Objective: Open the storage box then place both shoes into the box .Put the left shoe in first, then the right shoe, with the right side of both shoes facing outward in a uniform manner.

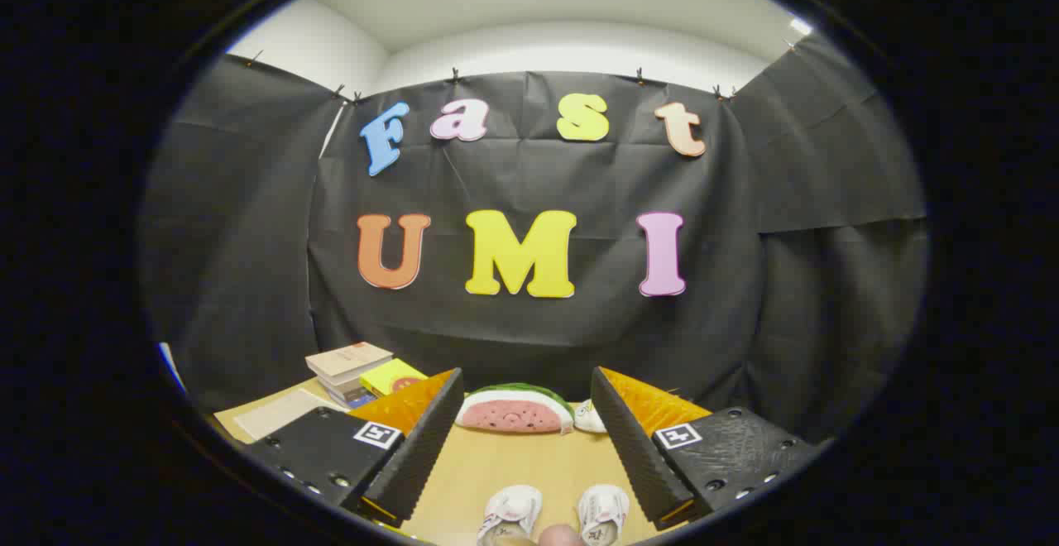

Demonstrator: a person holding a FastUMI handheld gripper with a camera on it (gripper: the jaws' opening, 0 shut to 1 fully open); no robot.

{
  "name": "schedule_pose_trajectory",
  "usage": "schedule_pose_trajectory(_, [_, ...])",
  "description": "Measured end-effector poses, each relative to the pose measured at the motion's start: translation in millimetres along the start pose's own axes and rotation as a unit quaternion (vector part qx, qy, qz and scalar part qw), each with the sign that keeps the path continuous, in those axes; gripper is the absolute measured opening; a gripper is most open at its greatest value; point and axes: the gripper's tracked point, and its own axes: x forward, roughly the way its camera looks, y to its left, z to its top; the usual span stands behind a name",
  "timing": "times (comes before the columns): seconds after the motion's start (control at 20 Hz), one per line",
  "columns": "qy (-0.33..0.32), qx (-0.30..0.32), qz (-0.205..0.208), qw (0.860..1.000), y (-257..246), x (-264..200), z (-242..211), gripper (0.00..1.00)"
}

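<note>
Two small shoes sit side by side on the wooden table (pixel 529 463), low between my gripper's fingers and close under the camera. Left shoe (pixel 510 511) and right shoe (pixel 602 511) both look white with pale pink trim, toes pointing away from me toward the back wall; I can only see their front halves, the heels run out of sight below. Between the heels a small rounded pinkish thing (pixel 561 536) shows, too cut off to identify. The pair lie near each other but apart, a strip of bare table between them.

My gripper (pixel 526 401) is spread wide, fingers well apart, holding nothing. Nothing touches either finger.

Beyond the fingertips, at the far edge of the table, rests a watermelon-slice toy (pixel 515 411), pink face with green rind on top. Just beside it, on its right, a small white object (pixel 588 418) I cannot make out. Off past the left finger, a stack of books (pixel 347 368) with a yellow item (pixel 395 375) next to it, and a flat sheet of paper (pixel 277 414) nearer me.
</note>
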Motion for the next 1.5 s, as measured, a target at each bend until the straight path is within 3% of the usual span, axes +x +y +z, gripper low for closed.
schedule_pose_trajectory(1.5, [0.003,0.021,0.006,1.000,-26.0,12.3,2.4,0.95])
